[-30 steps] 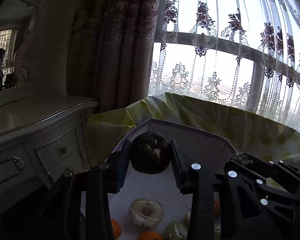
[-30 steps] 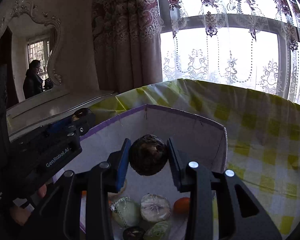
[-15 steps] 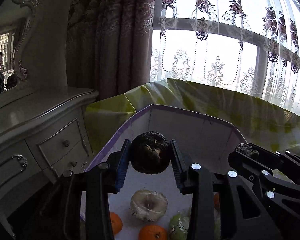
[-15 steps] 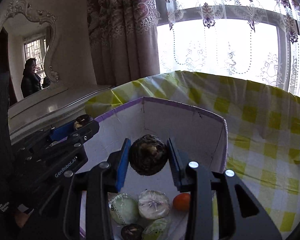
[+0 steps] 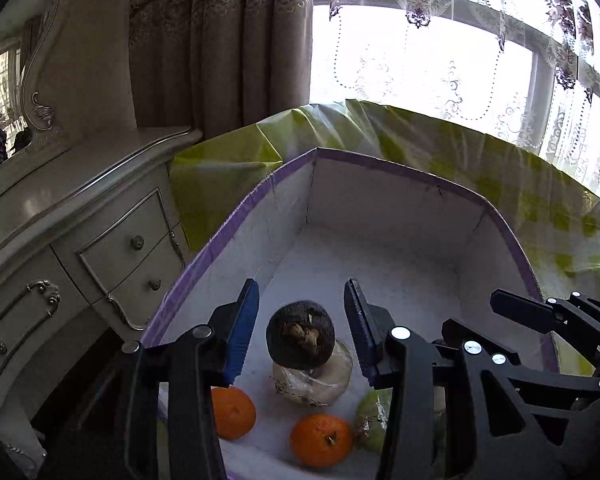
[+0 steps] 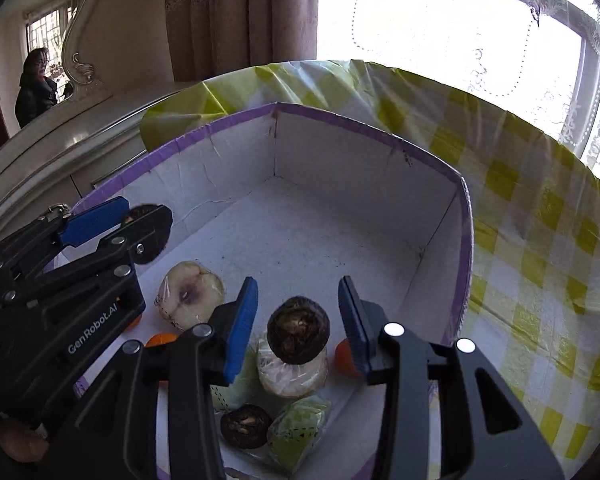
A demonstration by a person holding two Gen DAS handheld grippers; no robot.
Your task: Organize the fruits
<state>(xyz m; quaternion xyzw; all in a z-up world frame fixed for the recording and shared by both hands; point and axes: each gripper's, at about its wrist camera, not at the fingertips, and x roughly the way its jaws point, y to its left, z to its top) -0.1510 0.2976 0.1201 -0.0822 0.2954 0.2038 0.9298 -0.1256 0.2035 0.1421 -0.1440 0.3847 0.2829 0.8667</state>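
Note:
Both grippers hang over a white box with a purple rim (image 5: pixel 228 236) (image 6: pixel 466 248). My left gripper (image 5: pixel 302 322) is open; a dark round fruit (image 5: pixel 300 340) sits free between its fingers, over a wrapped pale apple half (image 5: pixel 320 384). My right gripper (image 6: pixel 298 318) is open too; another dark round fruit (image 6: pixel 299 335) is free between its fingers, over a wrapped pale fruit (image 6: pixel 296 380). The box also holds oranges (image 5: pixel 322 440) (image 5: pixel 234 412), green wrapped fruit (image 6: pixel 296 426) and a third dark fruit (image 6: pixel 245 426).
The box stands on a yellow-green checked cloth (image 6: pixel 540 240). A cream dresser with drawers (image 5: pixel 100 248) and a mirror (image 6: pixel 48 60) stands close on the left. Curtains and a bright window (image 5: pixel 420 60) are behind. The left gripper's body (image 6: pixel 60 280) crowds the box's left side.
Both grippers have opened and let go of their dark fruits, which now sit loose over the fruit in the box. Both views have tilted down toward the box.

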